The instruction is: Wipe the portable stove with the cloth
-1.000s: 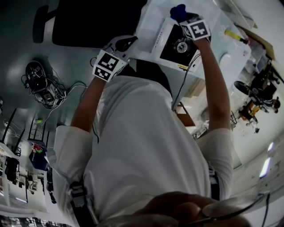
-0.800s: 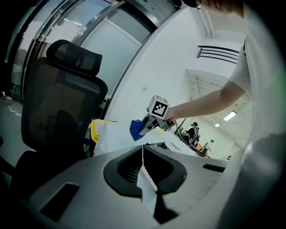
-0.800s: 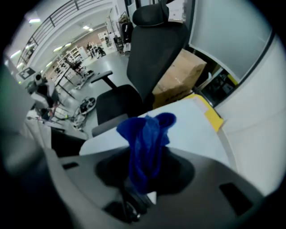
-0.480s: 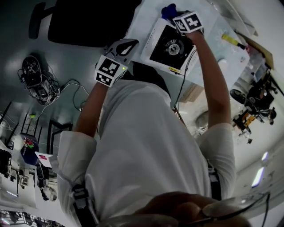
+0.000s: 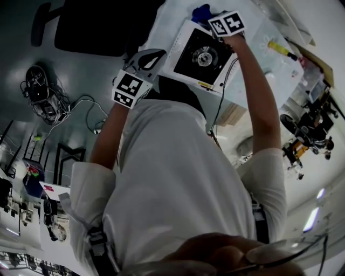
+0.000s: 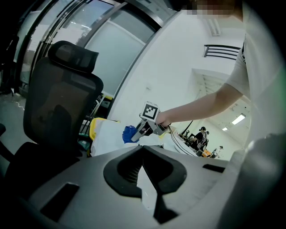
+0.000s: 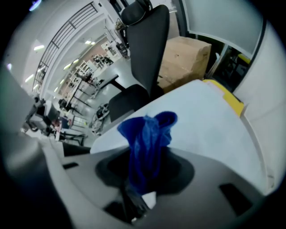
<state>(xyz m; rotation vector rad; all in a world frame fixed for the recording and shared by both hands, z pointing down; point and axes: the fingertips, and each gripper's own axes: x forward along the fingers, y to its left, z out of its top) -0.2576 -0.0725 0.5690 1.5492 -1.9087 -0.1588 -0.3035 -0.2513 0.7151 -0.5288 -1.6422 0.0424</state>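
Observation:
The portable stove point(image 5: 186, 60), white with a black top and a round burner, sits on the white table point(image 5: 259, 38) in the head view. My right gripper point(image 5: 211, 18) hovers at the stove's far edge, shut on a bunched blue cloth point(image 5: 201, 12). In the right gripper view the cloth point(image 7: 147, 134) sticks up out of the right gripper point(image 7: 144, 183) over the table point(image 7: 201, 125). My left gripper point(image 5: 150, 54) is held off the table's near-left side, shut and empty. The left gripper point(image 6: 144, 150) looks across at the right gripper point(image 6: 142, 129) and cloth point(image 6: 129, 134).
A black office chair point(image 5: 102, 24) stands left of the table. A yellow-handled tool point(image 5: 280, 48) lies on the table's right part. Cables and gear point(image 5: 43, 97) lie on the floor. A cardboard box point(image 7: 183, 58) and a yellow object point(image 7: 225, 98) sit beyond the table.
The right gripper with the cloth has shifted from over the stove's far-right part to its far edge. The left gripper has stayed about where it was.

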